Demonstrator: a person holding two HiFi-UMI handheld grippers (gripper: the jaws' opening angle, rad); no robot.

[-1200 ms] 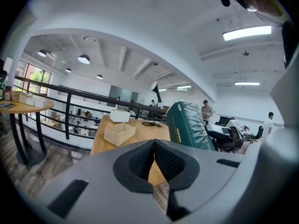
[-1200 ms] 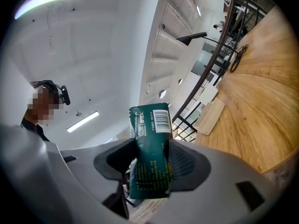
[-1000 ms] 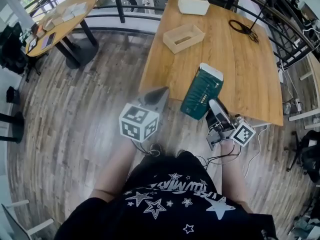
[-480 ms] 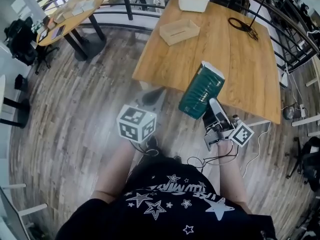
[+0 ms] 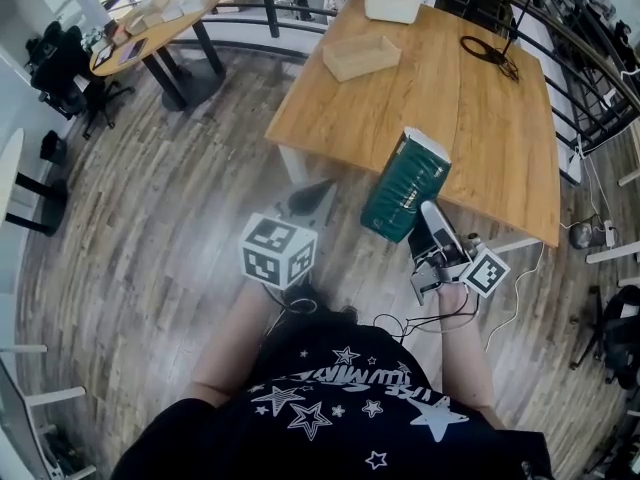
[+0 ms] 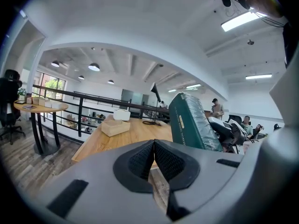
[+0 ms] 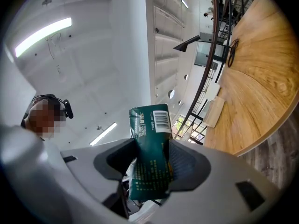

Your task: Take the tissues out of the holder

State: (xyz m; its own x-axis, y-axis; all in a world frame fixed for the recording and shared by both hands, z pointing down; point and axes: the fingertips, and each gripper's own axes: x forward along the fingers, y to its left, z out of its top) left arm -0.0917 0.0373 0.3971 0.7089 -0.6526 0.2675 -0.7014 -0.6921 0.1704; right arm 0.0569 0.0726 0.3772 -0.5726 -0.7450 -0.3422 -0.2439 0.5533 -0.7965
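Item: tissue pack [image 5: 405,186], dark green soft wrap with a white end. It is held in the air above the near edge of the wooden table [image 5: 480,138] and touches no surface. Grip: the right gripper [image 5: 428,230] has its jaws clamped on the pack's near end, with pads pressing on both broad faces; the right gripper view shows the pack [image 7: 150,157] filling the gap and the barcode end sticking out beyond the jaws. The left gripper [image 5: 315,196] has its jaws pressed together on nothing and hangs over the floor just beside the pack, not touching it. Related items: the open wooden holder [image 5: 361,56] sits on the far left part of the table, well apart from the pack, so the removal looks done and only a set-down seems left. A white box [image 5: 391,4] and a coiled cable [image 5: 487,52] lie farther back. Orientation: the long axis runs from the right gripper up and away from the person, with the white end leading toward the table; in the left gripper view the pack [image 6: 189,122] stands near upright with a slight lean. Hazards, as judged: the hold takes one end only, so most of the pack overhangs and may swing or slide in the slick wrap. Because the pack straddles the table edge, letting go here may drop it to the floor. Soft contents may yield under the pads and loosen the grip.
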